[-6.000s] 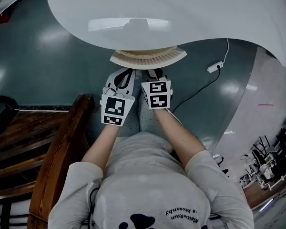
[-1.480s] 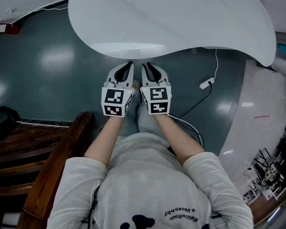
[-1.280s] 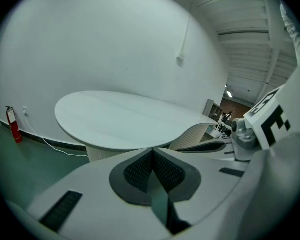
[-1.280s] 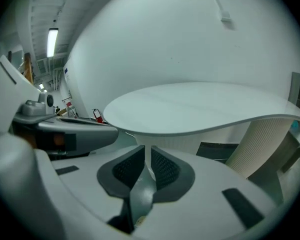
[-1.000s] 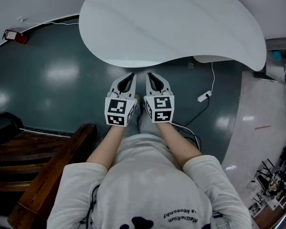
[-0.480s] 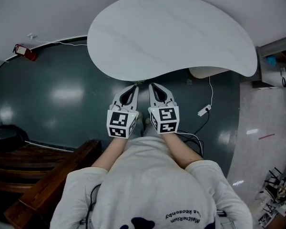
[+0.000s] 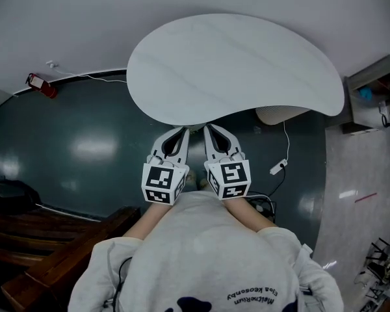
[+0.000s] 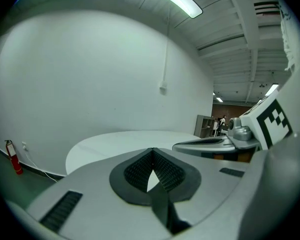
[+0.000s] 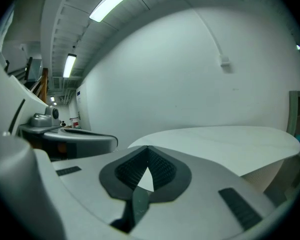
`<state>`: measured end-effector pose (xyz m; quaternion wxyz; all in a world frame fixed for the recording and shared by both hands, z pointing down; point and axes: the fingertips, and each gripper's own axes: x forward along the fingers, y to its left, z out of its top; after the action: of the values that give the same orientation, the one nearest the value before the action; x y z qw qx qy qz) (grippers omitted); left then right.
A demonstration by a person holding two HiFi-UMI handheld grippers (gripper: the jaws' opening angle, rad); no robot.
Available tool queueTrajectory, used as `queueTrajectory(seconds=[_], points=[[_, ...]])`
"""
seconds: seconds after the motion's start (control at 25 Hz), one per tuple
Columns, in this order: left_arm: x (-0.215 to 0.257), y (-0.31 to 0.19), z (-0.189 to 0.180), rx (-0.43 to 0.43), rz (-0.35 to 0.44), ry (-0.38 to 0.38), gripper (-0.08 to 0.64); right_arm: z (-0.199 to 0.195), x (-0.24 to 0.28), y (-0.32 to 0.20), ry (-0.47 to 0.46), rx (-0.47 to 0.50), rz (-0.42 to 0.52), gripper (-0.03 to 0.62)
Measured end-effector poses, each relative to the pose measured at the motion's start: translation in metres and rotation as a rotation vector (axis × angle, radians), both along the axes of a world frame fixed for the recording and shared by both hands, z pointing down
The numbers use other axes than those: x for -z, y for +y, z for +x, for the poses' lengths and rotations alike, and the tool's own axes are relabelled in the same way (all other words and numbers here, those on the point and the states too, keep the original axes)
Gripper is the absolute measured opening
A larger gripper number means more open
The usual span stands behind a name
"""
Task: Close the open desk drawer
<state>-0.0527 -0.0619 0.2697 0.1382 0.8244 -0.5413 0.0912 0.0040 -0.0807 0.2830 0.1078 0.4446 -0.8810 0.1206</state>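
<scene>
Head view showed our left gripper (image 7: 183, 130) and right gripper (image 7: 207, 127) pressed together, empty, near the desk (image 7: 234, 64); a careless swing could strike its edge.

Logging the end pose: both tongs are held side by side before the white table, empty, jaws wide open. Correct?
Not quite. The jaws are shut, not wide open; each gripper view shows them closed together. The rest holds: left tongs and right tongs side by side before the white table, empty.
</scene>
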Motion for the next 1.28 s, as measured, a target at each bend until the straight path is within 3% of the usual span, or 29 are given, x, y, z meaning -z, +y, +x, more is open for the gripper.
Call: queueTrajectory(seconds=[0.72, 1.28], points=[[0.065, -0.001, -0.003, -0.052, 0.111, -0.006, 0.011, -0.001, 0.078, 0.000, 0.019, -0.019, 0.131, 0.015], [0.056, 0.004, -0.011, -0.062, 0.105, 0.017, 0.011, -0.014, 0.065, 0.010, 0.022, -0.014, 0.094, 0.015]])
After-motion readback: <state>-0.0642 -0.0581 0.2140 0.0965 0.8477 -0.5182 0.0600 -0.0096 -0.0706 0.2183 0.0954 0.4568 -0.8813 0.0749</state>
